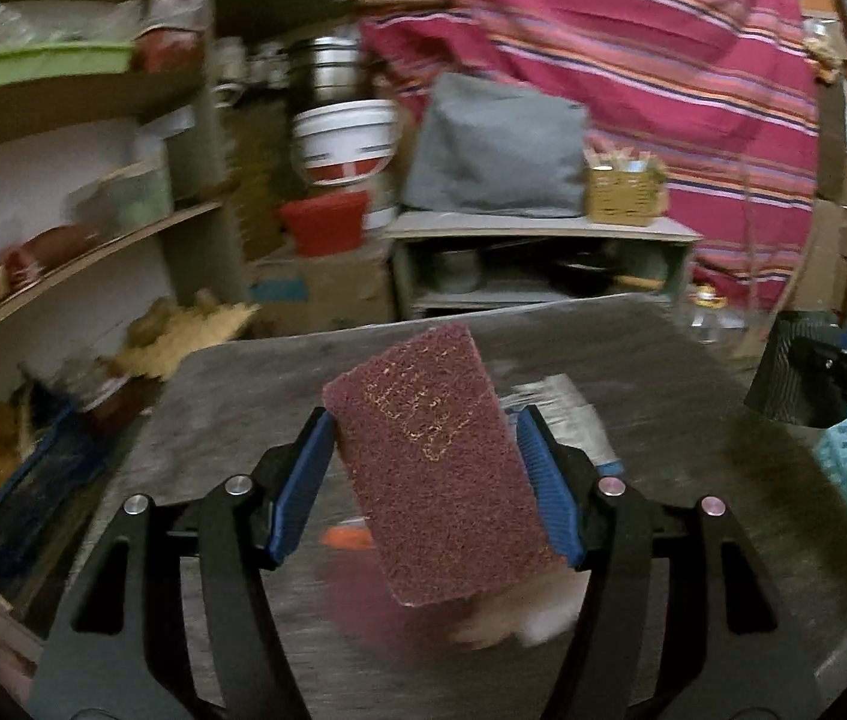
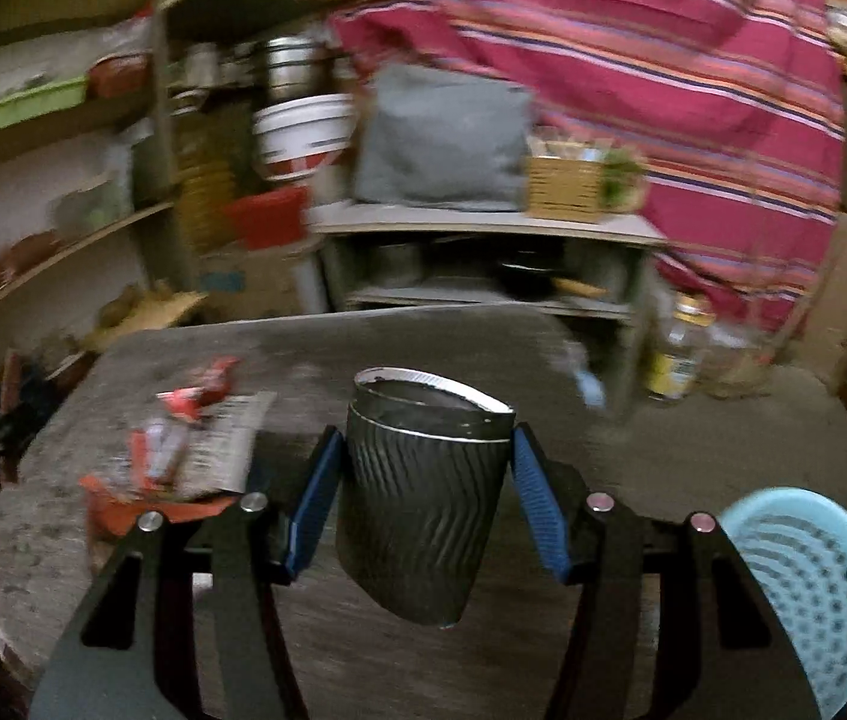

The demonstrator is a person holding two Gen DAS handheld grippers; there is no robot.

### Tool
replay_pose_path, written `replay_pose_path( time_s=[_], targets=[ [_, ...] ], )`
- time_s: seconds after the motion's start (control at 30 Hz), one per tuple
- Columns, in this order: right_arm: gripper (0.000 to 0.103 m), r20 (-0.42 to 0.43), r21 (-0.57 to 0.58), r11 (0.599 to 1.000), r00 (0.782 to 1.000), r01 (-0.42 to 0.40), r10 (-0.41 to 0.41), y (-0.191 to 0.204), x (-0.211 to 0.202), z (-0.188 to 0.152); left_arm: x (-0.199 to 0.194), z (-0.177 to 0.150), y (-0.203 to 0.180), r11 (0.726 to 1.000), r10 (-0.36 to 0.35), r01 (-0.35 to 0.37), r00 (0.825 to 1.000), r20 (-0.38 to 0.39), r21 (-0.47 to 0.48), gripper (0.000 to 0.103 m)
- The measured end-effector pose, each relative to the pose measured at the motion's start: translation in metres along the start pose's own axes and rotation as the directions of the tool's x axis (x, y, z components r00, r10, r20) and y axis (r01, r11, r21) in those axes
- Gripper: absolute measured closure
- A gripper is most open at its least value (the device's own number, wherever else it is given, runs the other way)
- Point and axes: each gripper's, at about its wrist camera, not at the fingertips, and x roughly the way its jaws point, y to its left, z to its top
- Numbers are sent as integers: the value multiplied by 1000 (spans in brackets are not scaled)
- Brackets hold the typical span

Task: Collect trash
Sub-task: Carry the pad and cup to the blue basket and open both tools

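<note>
**Two pieces lifted, wrappers left behind**

Cluttered wooden shelves (image 1: 63, 240) and a red striped cloth (image 1: 633, 60) are seen behind a grey, worn tabletop (image 1: 663, 372). Between the blue pads of the left tool (image 1: 423, 468) a dark red rectangular scouring pad (image 1: 441, 468) is clamped and held above the tabletop. The right tool (image 2: 423, 492) is clenched on a black ribbed paper cup (image 2: 417, 498), which is also carried in the air, tilted. A light blue perforated plastic basket (image 2: 807, 588) stands at the right edge, near the cup; it is judged to be the place for the trash, and nothing can be seen inside it. Red and white crumpled wrappers (image 2: 183, 444) are lying on the tabletop. So two pieces are picked up but not yet dropped, and the wrappers remain to be collected.
</note>
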Motion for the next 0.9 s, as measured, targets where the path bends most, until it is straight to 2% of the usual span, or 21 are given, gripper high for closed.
replay_pose_path(
  time_s=[0.17,0.33,0.47,0.63,0.9],
  targets=[
    [46,-2,23,987,988,157,-157,-74,-24,-10,10,4,-71,994,-103,103,995,-9,32,41],
    [46,-14,88,957,961,277,-277,-147,-45,-25,17,4,-152,971,-225,225,974,-8,82,41],
    [46,-22,146,940,951,308,-308,-186,-56,-33,20,0,-219,940,-319,321,947,-39,112,41],
    [46,-21,166,921,935,352,-353,-216,-73,-43,15,-14,-278,904,-399,405,914,-67,140,41],
    [46,-58,211,891,915,402,-399,-260,-92,-62,10,-25,-337,864,-453,463,886,-94,200,41]
  ],
)
